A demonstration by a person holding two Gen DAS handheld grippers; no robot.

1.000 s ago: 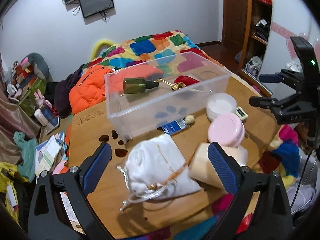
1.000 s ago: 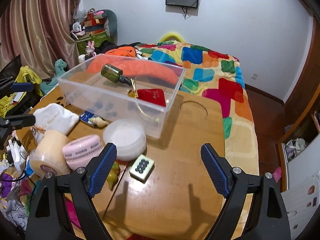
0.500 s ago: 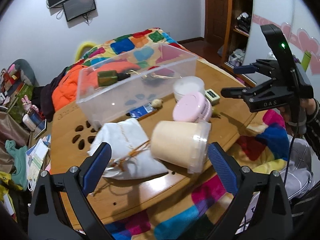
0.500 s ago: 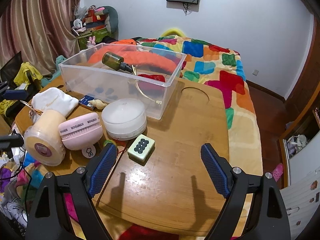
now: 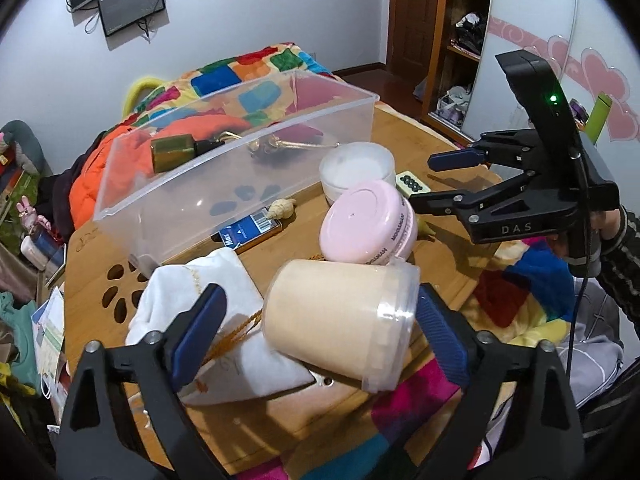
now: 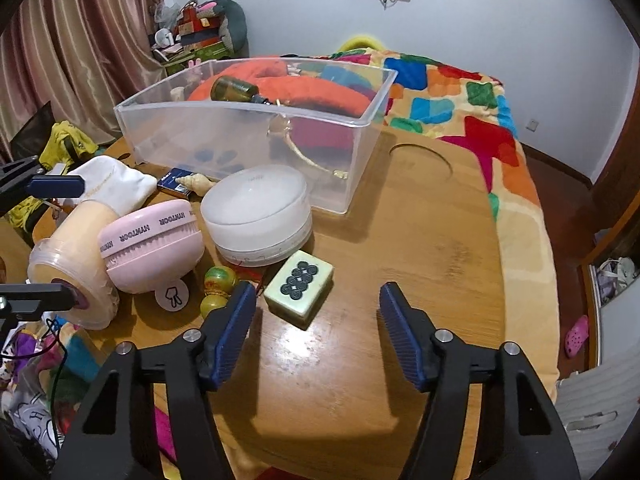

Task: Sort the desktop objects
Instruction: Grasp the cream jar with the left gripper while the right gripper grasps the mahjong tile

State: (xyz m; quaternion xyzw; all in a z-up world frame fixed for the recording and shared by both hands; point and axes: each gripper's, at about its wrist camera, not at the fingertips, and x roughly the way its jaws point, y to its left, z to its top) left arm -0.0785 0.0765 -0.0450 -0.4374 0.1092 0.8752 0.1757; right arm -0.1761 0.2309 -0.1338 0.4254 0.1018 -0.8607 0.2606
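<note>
The beige lidded jar (image 5: 340, 316) lies on its side just in front of the clear storage box (image 5: 236, 168), lid end away from the white pouch (image 5: 208, 300). The left gripper (image 5: 320, 328) brackets it, jaws closing, pads not pressing. The right gripper (image 6: 316, 328) narrows on nothing beside the mahjong tile (image 6: 299, 282).

The pink jar (image 5: 366, 220) hides part of the beads (image 6: 219, 280); the white pouch (image 5: 208, 300) covers the blue card's (image 5: 250, 232) near end.
</note>
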